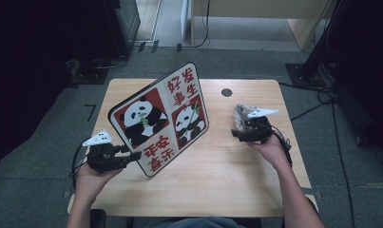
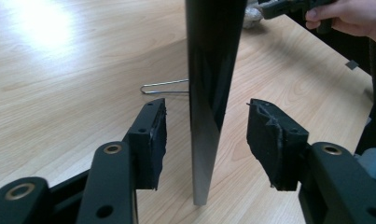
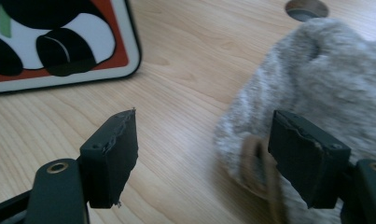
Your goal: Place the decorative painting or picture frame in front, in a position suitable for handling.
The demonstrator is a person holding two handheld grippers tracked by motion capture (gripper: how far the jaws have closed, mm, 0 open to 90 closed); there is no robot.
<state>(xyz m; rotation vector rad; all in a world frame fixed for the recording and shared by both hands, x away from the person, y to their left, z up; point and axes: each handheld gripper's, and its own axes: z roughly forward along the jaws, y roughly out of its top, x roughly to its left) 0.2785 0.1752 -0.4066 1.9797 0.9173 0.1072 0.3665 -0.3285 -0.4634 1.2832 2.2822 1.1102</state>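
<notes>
I am holding a two-jaw gripper in each hand at a pale wooden table with a fine straight grain and a matte sheen. At the lower left of the high view, my left gripper has its jaws standing apart on either side of the lower edge of a panda picture board. In the left gripper view the board's thin edge runs up the centre of the frame, and the worn black foam pads sit just beside it on both sides without pressing, so it is not yet gripped. To do this well, I judge I should centre the edge between the pads, close squarely on the flat faces and keep the board from tipping. The board is a flat, rigid, glossy panel with rounded corners, printed with two black-and-white pandas on red squares and red characters on white; it stands tilted near the middle left of the table, with a thin wire stand behind it on the tabletop. Farther right in the high view, my right gripper hangs beside a grey fuzzy plush toy. In the right gripper view its jaws are spread and empty, the plush soft, mottled and rounded at the right of the frame, one pad just in front of it. Beyond, a round cable hole marks the far tabletop.
</notes>
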